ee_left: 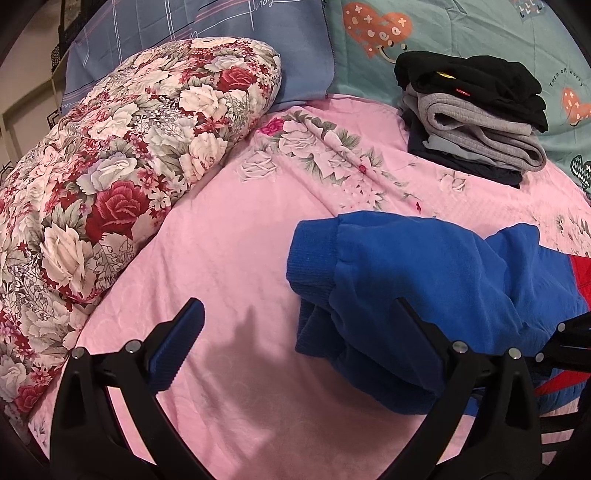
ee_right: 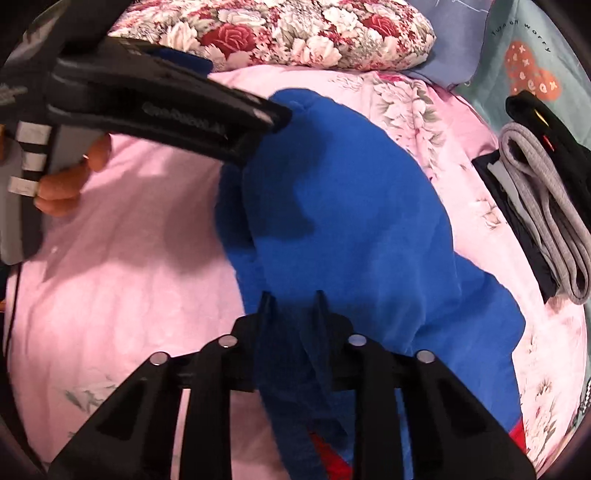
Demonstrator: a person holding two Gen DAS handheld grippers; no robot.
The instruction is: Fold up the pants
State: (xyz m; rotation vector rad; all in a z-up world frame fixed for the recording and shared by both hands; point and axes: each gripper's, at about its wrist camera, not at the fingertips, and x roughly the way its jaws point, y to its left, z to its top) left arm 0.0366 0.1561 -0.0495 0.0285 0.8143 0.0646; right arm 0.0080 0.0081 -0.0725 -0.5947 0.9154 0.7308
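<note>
Blue pants [ee_left: 417, 280] with red panels lie partly folded on the pink bedsheet [ee_left: 236, 258]; the ribbed cuffs [ee_left: 314, 254] point left. My left gripper [ee_left: 299, 317] is open, its right finger against the pants' leg end, its left finger over bare sheet. In the right wrist view the pants [ee_right: 351, 221] fill the middle. My right gripper [ee_right: 291, 306] is shut on a fold of the blue fabric. The left gripper's body [ee_right: 155, 110] shows there, touching the cuff end.
A floral quilt roll [ee_left: 122, 155] lies along the left. A stack of folded grey and black clothes [ee_left: 476, 114] sits at the back right, also in the right wrist view [ee_right: 546, 206]. Blue and teal pillows [ee_left: 480, 33] are behind.
</note>
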